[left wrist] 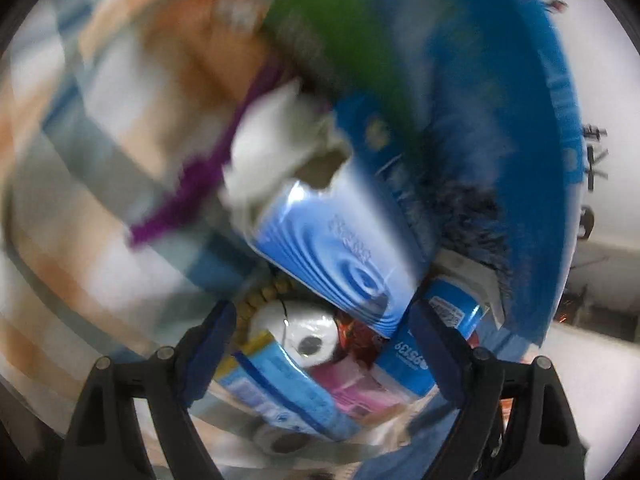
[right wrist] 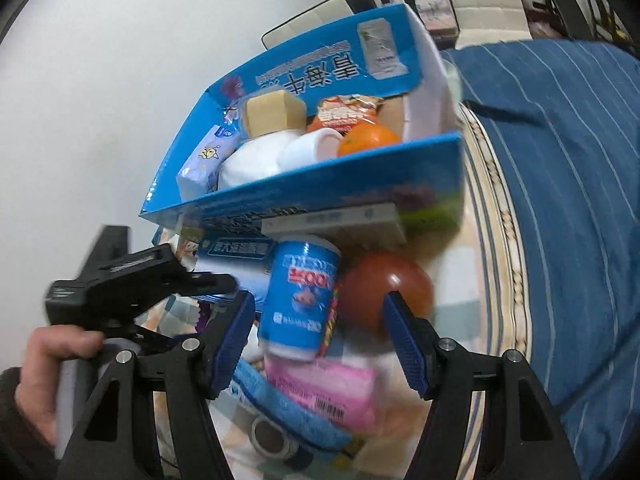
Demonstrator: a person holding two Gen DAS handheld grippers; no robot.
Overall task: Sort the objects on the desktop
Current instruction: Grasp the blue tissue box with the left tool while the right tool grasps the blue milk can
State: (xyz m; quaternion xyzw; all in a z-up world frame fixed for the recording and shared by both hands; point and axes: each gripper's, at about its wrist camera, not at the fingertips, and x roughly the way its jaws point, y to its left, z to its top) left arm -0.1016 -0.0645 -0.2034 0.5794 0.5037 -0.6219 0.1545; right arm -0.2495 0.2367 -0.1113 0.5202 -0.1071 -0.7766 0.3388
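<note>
A blue cardboard box (right wrist: pixel 320 184) stands tilted and holds an orange (right wrist: pixel 368 138), a white bottle with a tan cap (right wrist: pixel 256 156), a tissue pack (right wrist: pixel 202 164) and a snack bag (right wrist: pixel 346 114). Below it lie a blue can (right wrist: pixel 298 300), a red tomato-like ball (right wrist: pixel 384 288) and a pink pack (right wrist: pixel 324 392). My right gripper (right wrist: pixel 318 340) is open just above the can and the pink pack. My left gripper (left wrist: pixel 324 344) is open over a blurred pile: a blue tissue pack (left wrist: pixel 340 248), a tape roll (left wrist: pixel 304 336), a blue can (left wrist: pixel 424 356). It also shows in the right wrist view (right wrist: pixel 132 284), held by a hand.
The blue box wall (left wrist: pixel 520 160) fills the upper right of the left wrist view, very blurred. A checked cloth (left wrist: pixel 80 200) covers the surface. A blue striped blanket (right wrist: pixel 560 200) lies at the right. A tape roll (right wrist: pixel 272 436) lies near my right gripper's base.
</note>
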